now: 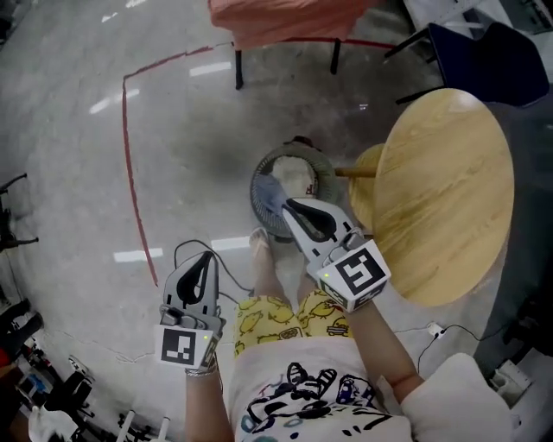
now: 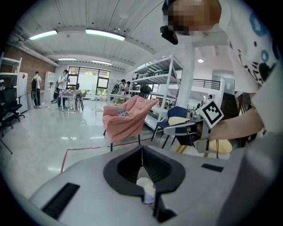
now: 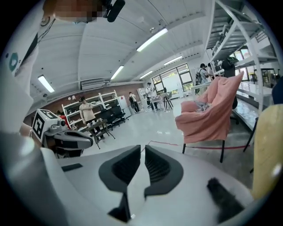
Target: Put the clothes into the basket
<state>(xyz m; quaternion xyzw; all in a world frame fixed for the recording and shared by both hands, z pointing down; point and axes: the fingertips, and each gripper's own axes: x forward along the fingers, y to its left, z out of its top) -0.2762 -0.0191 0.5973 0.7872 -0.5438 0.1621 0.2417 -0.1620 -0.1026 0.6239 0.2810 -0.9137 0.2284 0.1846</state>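
A round grey basket (image 1: 258, 178) stands on the floor ahead of the person, with a white garment (image 1: 295, 173) and a blue one (image 1: 270, 196) lying in it. My right gripper (image 1: 290, 206) hangs over the basket's near rim. Its jaws (image 3: 142, 148) stand together but for a thin slit, with nothing between them. My left gripper (image 1: 206, 257) is held off to the left of the basket, above bare floor. Its jaws (image 2: 142, 149) meet at the tips and hold nothing. Neither gripper touches the clothes.
A round wooden table (image 1: 445, 194) stands close on the right, with a yellow stool (image 1: 366, 170) beside the basket. A pink-draped chair (image 1: 285, 22) and a dark blue chair (image 1: 492, 52) stand beyond. A red tape line (image 1: 128, 155) marks the floor at left. Cables lie near the feet.
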